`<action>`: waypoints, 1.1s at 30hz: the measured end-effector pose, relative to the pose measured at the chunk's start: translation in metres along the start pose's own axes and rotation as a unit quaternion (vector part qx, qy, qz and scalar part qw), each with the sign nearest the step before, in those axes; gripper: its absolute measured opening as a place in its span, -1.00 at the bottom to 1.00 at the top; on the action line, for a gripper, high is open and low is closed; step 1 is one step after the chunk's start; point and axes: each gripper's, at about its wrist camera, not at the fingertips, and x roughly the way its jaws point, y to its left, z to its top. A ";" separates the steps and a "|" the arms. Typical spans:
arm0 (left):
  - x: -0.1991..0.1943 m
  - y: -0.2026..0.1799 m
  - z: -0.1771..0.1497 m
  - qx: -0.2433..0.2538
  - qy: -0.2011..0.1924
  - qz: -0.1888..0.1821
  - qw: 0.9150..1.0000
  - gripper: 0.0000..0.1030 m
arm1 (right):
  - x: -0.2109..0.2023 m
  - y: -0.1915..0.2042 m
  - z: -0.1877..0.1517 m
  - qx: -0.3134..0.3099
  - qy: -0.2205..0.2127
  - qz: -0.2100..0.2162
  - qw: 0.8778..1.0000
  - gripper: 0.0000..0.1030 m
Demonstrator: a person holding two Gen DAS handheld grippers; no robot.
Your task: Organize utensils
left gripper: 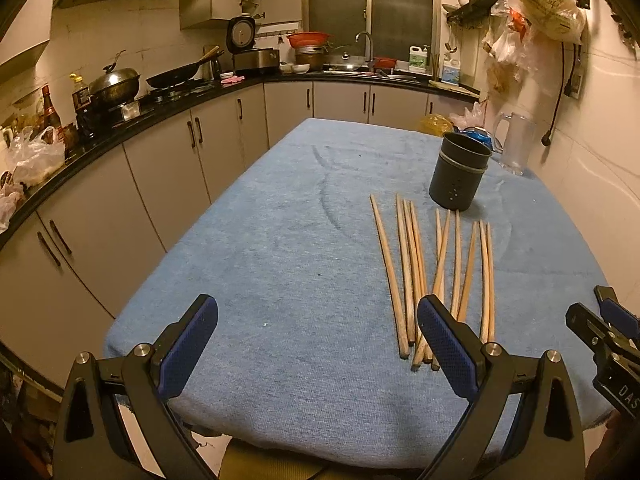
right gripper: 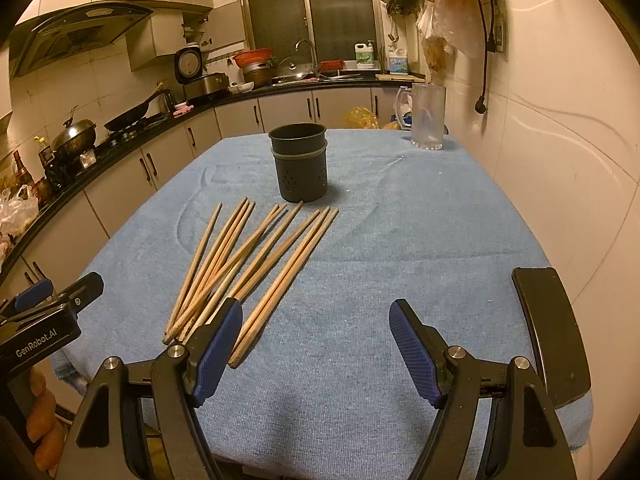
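Note:
Several wooden chopsticks [left gripper: 436, 276] lie side by side on the blue towel [left gripper: 280, 264], fanned out in the right wrist view as chopsticks [right gripper: 248, 268]. Just beyond their far tips stands a dark perforated utensil holder [left gripper: 460, 172], upright and empty at the rim, seen as the holder [right gripper: 301, 164]. My left gripper [left gripper: 316, 344] is open above the towel's near edge, left of the chopsticks' near ends. My right gripper [right gripper: 316, 344] is open too, its left finger over the chopsticks' near ends. Neither holds anything. The right gripper [left gripper: 604, 324] shows at the left view's right edge.
A clear glass pitcher [right gripper: 428, 116] stands at the table's far right corner near the wall. A black phone-like slab [right gripper: 552, 332] lies at the near right edge. Kitchen counters with pans [left gripper: 172, 74] curve along the left. Plastic bags [left gripper: 536, 12] hang on the right wall.

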 end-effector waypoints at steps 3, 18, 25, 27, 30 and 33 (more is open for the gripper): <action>0.001 0.000 0.000 0.001 0.001 -0.001 1.000 0.93 | 0.000 0.000 0.000 0.001 0.000 0.002 1.000 0.55; 0.009 0.000 0.000 0.005 0.016 -0.005 1.000 0.93 | 0.010 0.001 0.002 0.001 0.012 0.006 1.000 0.44; 0.016 0.000 0.008 0.017 0.023 -0.015 0.999 0.93 | 0.014 0.001 0.010 0.011 0.029 0.017 0.999 0.44; 0.022 0.004 0.013 0.016 0.030 -0.017 0.999 0.93 | 0.016 -0.003 0.017 0.012 0.028 0.020 0.999 0.44; 0.035 0.009 0.022 0.010 0.049 -0.027 0.998 0.93 | 0.023 -0.011 0.030 0.033 0.036 0.031 0.998 0.44; 0.049 0.012 0.028 0.008 0.064 -0.027 0.998 0.85 | 0.035 -0.016 0.041 0.031 0.046 0.016 0.998 0.44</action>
